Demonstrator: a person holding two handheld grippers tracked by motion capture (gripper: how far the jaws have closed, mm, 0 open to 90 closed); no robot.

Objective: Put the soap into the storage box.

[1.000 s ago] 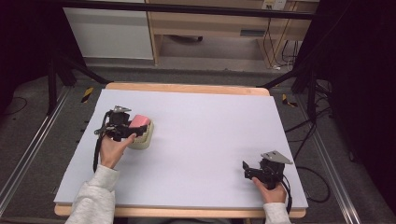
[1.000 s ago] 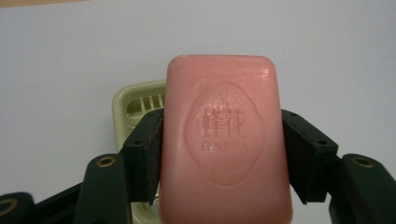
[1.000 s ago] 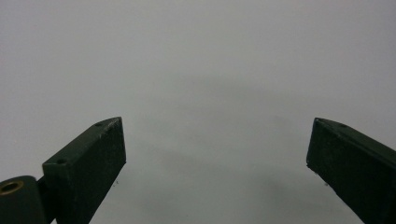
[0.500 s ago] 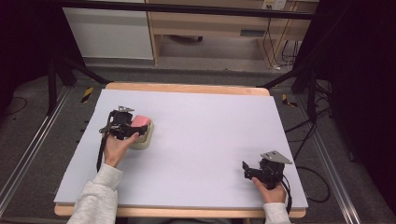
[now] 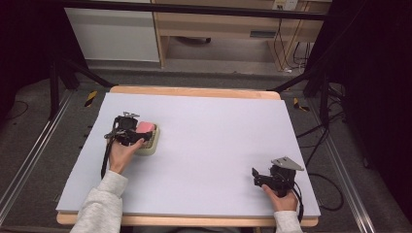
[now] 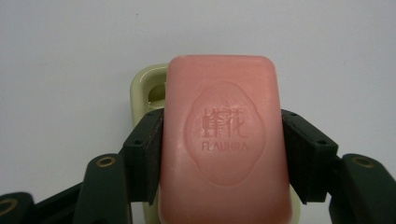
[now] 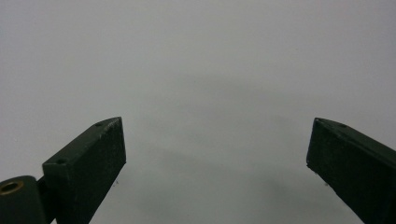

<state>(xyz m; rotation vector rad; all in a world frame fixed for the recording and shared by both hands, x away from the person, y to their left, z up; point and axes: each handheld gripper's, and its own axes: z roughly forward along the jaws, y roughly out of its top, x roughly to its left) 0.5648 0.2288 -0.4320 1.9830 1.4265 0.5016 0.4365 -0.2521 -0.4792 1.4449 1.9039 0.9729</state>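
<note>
Overhead, the bench (image 5: 204,145) shows as a wide, pale lavender-grey sheet laid over a wooden top, whose light wood edge peeks out along the far and near sides. Around it the room is dim: grey carpet, metal rails running down both sides of the floor, black stand legs, and loose cables trailing at the right. Beyond the far edge stand a white cabinet (image 5: 112,33) and a wooden shelf unit (image 5: 228,29).

On the left part of the bench sits a cream soap dish (image 5: 150,143), and over it the pink soap bar (image 6: 226,144) with a stamped oval mark on its face. The left gripper (image 5: 127,132) has its fingers (image 6: 147,154) pressed against the two long sides of the bar, holding it firmly. The bar covers most of the dish, whose pale rim shows at the far left corner; whether the bar already rests in the dish or hangs just above it is hard to tell from these angles.

The right gripper (image 5: 276,177) is well apart, near the front right corner of the bench, its fingers (image 7: 88,163) spread wide with bare surface between them.
</note>
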